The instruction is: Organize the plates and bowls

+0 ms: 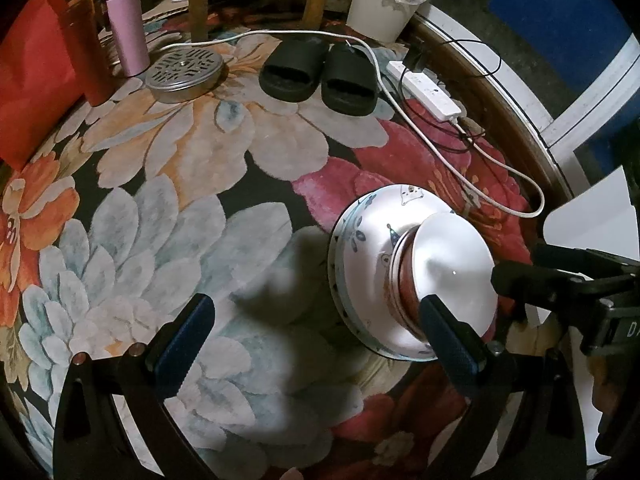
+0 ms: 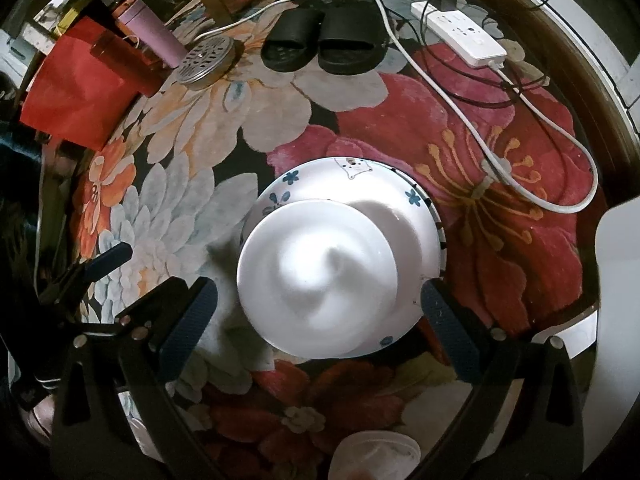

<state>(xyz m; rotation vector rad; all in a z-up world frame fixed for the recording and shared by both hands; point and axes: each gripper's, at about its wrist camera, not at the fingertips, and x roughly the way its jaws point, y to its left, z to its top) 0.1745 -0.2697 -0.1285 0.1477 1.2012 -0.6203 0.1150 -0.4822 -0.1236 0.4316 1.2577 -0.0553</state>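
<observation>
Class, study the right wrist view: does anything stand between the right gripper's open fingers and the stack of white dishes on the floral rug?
Nothing visible does. The right gripper is open, and the white top dish of the stack already lies between its fingers, above the patterned plate. Slippers and power strip lie far beyond the stack.

Both wrist cameras look steeply down at the floral rug. Left view sits left of the dish stack, seeing its side; right view hangs close above it. Shared background: black slippers, power strip.
</observation>
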